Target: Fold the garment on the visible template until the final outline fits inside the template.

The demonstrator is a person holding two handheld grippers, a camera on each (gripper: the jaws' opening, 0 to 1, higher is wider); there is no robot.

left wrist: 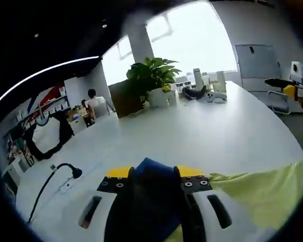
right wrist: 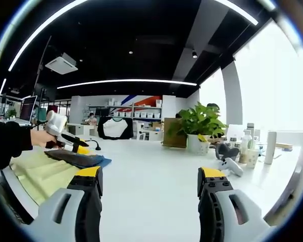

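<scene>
Where left tongs (left wrist: 154, 182) clamp: blue garment (left wrist: 151, 201).

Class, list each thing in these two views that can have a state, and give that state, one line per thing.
left gripper: shut on the dark blue garment.
right gripper: open, nothing between its jaws, above the white table.
dark blue garment: bunched, one end lifted by the left gripper, partly on the template.
yellow-green template: lying flat on the table, partly covered by the garment.

No text, label, brand or number can be read anywhere.
</scene>
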